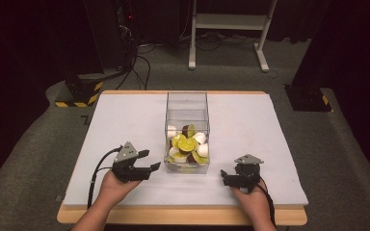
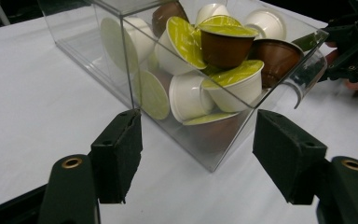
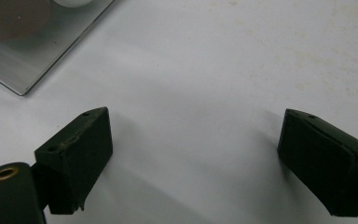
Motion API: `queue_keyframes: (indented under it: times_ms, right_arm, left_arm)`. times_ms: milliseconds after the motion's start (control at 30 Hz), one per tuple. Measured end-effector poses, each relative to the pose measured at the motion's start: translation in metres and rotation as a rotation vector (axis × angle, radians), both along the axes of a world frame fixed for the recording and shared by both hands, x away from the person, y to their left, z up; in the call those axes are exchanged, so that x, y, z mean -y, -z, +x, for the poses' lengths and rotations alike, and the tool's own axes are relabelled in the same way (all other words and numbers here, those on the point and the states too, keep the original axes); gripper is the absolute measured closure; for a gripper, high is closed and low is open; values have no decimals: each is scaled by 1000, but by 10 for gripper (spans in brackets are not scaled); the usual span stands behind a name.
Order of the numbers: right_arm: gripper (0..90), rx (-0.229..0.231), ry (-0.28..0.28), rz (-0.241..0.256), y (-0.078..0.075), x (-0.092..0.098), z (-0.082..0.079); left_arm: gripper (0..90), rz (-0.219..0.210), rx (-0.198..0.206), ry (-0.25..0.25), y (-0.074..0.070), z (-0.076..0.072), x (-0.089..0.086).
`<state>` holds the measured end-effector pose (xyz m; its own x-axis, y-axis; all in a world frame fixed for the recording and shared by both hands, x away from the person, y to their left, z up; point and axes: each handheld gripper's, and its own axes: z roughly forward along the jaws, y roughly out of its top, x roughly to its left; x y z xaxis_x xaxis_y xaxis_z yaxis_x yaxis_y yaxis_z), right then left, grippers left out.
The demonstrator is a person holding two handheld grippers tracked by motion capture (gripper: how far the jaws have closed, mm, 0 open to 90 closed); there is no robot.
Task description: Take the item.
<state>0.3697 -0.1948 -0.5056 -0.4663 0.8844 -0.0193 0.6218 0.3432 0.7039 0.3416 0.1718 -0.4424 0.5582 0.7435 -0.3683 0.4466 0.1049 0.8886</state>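
Pods (image 1: 187, 144): green-lidded, white and brown, heaped at near end of clear box (image 1: 187, 103).
Box: mid-counter (image 1: 125, 120), long axis running away from person, open top.
Left claw (image 1: 149, 161): jaws wide, empty, just beside box's near left corner, pointing at it; in left gripper view the corner sits between the jaws, untouched.
Right claw (image 1: 225, 177): jaws wide, empty, low over bare counter, right of box, near but apart.

white table top (image 1: 125, 125), white desk frame (image 1: 231, 21)
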Motion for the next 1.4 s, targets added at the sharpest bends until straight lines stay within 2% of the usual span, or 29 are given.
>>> queue_keyframes:
  times_ms: [300, 633, 700, 1167, 1200, 1233, 1333, 1400]
  right_arm:
    - [99, 1, -1, -1, 0, 0, 0]
    - [100, 1, -2, -1, 0, 0, 0]
    - [101, 1, -2, -1, 0, 0, 0]
    - [102, 1, -3, 0, 0, 0, 0]
    - [102, 1, -3, 0, 0, 0, 0]
    - [103, 1, -3, 0, 0, 0, 0]
    - [103, 1, -3, 0, 0, 0, 0]
    - [103, 1, -3, 0, 0, 0, 0]
  left_arm:
    - [337, -12, 3, 24, -9, 4, 10]
    - [334, -6, 5, 44, -14, 8, 20]
    - [335, -20, 0, 45, -15, 10, 24]
    - [330, 10, 1, 76, -17, 17, 38]
    - [329, 10, 1, 76, -17, 17, 38]
    - [328, -8, -4, 69, -18, 18, 41]
    - [319, 8, -5, 76, -17, 20, 43]
    - [316, -1, -12, 71, -17, 21, 46]
